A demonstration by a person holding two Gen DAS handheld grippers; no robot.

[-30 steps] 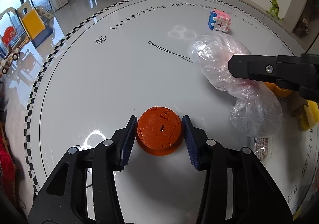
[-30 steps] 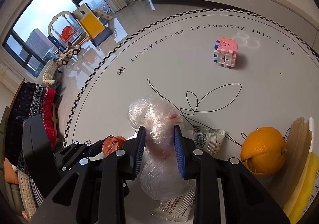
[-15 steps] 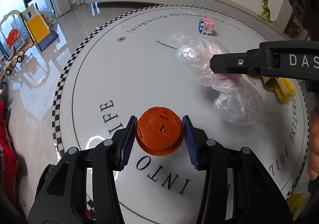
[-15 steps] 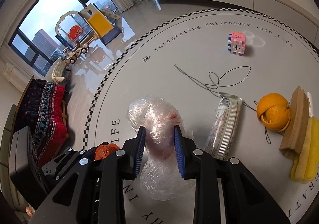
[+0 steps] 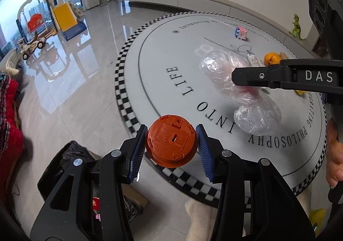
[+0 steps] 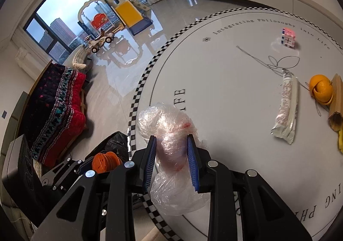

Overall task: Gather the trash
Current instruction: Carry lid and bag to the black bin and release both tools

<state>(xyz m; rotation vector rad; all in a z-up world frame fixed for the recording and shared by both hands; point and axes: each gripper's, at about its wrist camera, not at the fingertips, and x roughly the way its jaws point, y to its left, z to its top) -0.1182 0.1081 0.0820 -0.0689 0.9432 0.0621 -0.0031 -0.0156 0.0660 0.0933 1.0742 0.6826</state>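
At far left, low beside the round white table with a checkered rim point(image 5: 120, 82), we note a bin lined with a black plastic bag point(image 5: 64, 161), the likely drop point. The left gripper point(image 5: 171, 146) is clamped on a round orange-red moulded plastic cap point(image 5: 171, 143), held across its rim in the air just off the table edge. We judge it rigid, light and smooth-sided, so the ribbed pads on opposite rim faces suit it. Right of it, the right gripper point(image 6: 171, 161) is closed on a crumpled clear plastic bag with pinkish contents point(image 6: 169, 148), pinched at its waist above the table rim. It looks soft, very light and slippery; a bunched grip mid-body seems safest. Farther right, a printed foil wrapper point(image 6: 286, 108) and orange peel point(image 6: 321, 88) remain on the table.
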